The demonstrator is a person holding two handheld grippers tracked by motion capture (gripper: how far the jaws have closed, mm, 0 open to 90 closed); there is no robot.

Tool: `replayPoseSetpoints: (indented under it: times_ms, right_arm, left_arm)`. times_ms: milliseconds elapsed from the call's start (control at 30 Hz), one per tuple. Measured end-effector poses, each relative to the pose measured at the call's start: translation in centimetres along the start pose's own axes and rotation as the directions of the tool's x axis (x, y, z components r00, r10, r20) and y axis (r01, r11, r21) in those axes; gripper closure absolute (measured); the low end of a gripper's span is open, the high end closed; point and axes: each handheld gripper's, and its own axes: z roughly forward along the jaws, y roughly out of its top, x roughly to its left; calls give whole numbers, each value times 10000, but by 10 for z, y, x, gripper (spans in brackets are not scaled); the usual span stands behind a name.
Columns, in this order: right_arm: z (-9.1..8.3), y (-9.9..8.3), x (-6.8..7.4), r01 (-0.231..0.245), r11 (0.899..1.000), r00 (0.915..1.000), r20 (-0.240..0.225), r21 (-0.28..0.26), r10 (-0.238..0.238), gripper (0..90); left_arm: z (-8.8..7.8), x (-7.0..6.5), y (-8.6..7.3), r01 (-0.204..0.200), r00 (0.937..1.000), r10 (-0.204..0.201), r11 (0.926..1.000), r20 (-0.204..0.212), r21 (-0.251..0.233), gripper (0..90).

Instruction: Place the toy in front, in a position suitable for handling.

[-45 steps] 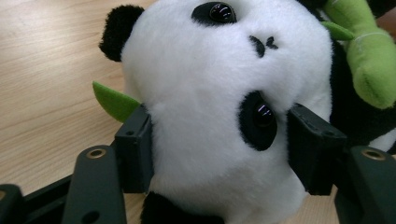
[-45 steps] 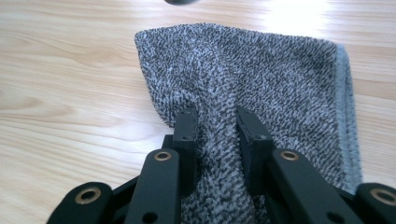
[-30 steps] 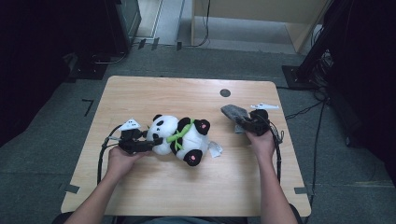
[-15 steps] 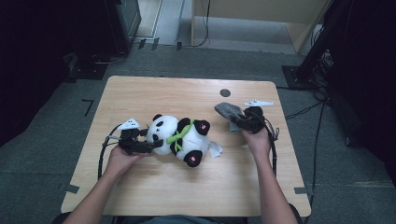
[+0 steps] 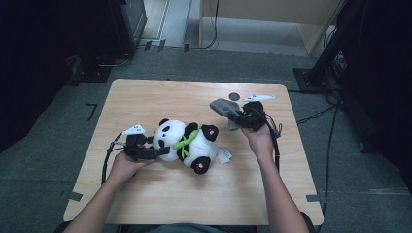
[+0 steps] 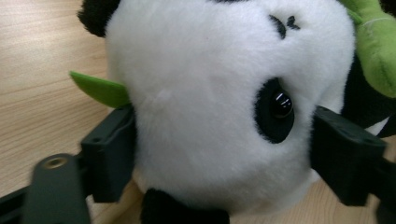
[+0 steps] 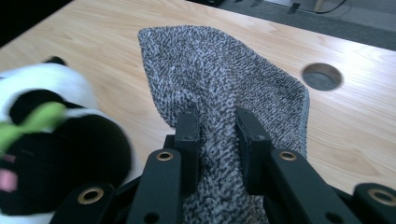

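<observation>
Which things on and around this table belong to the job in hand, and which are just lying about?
In the job:
- plush panda, its head between the left tool's jaws
- grey knitted cloth, pinched by the right tool

Lying about:
- table's round hole
- dark cabinet on the floor

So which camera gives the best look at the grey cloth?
The right gripper view: the grey cloth is close up, its speckled weave clear, pinched between the right tongs. The high view shows it small, held above the table. The left gripper view faces the panda.
</observation>
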Motion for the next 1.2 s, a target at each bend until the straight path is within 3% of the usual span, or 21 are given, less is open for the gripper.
replayPoseSetpoints:
  times_ms: [133,267,433,533,733,867,1200]
  right_arm:
    - [0,13,20,180,9998,9996,-196,-96,-182,745]
    - [-3,22,27,206,9996,9993,-302,-171,-211,745]
    - [0,35,40,552,9984,9979,-348,148,-547,745]
    - [4,46,55,761,9968,9959,-508,252,-748,745]
    - [13,60,75,950,9948,9931,-721,366,-922,744]
    - [30,70,97,1306,9895,9881,-902,618,-1248,745]
    - [55,74,131,1680,9814,9774,-1453,928,-1535,744]
  left_arm:
    - [-2,-4,2,119,9995,-119,9999,-306,-2,303]
    - [-3,-12,5,34,9968,-28,10000,-804,67,350]
    - [-3,-14,8,355,9939,-346,9993,-1044,71,388]
    - [-2,-17,9,438,9909,-429,9990,-1278,44,405]
    - [-2,-18,10,478,9904,-468,9988,-1303,49,404]
    - [-2,-19,10,451,9900,-438,9990,-1341,65,403]
    - [-2,-19,11,446,9897,-432,9990,-1362,76,403]
